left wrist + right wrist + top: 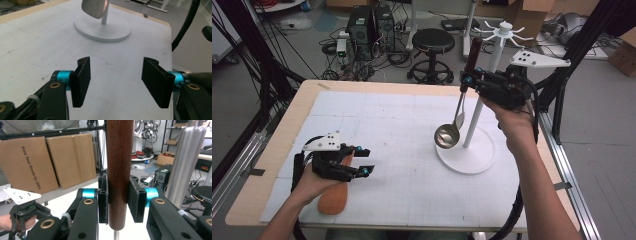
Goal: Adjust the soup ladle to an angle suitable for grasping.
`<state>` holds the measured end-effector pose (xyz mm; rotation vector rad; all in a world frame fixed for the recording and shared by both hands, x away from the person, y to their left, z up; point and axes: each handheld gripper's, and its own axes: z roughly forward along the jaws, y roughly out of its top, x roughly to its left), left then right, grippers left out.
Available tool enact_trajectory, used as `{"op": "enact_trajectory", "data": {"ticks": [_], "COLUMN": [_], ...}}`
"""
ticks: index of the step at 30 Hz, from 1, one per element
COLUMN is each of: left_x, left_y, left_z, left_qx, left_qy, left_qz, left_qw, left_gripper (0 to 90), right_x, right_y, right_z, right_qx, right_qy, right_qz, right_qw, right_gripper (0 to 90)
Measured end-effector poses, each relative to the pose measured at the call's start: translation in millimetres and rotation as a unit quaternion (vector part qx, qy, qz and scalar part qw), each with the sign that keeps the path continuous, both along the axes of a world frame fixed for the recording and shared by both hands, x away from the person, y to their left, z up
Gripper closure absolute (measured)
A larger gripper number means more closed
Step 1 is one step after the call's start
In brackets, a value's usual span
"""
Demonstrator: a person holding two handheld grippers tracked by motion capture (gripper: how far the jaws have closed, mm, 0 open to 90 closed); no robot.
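One wooden spatula [333, 197], one ladle [448, 134].

ladle [449, 131] – 1 | wooden spatula [334, 197] – 1 | rack [477, 145] – 1

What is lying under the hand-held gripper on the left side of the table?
A flat orange-brown wooden spatula lies on the white mat beneath the left hand-held gripper. Its rounded end shows; the rest is covered by the hand.

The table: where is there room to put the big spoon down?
The white mat is bare between the left hand-held gripper and the rack's round base, and along its far edge. It is crowded around the base, where the ladle hangs, and at the wooden spatula.
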<state>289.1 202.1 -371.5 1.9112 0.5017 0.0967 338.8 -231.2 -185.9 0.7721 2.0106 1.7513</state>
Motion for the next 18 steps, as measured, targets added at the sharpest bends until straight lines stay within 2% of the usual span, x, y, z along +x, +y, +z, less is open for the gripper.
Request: {"op": "enact_trajectory", "data": {"ticks": [9, 18], "left_x": [-0.2, -0.2], "left_y": [0.2, 0.3], "left_z": [-0.2, 0.0], "left_qx": [0.000, -0.001], "left_qy": [-0.003, -0.004], "left_qz": [0.000, 0.000], "left_qw": [1.0000, 1.0000], "left_gripper": [39.3, 38.8], "right_x": [4.9, 9.1], "right_y": [-1.3, -2.6], "right_z": [8.9, 7.7], "right_qx": [0.003, 0.002], "right_qy": [0.003, 0.014], "right_qz": [-0.021, -0.036], "right_qw": [0.9998, 0.9993], "right_gripper": [73.2, 73.1]}}
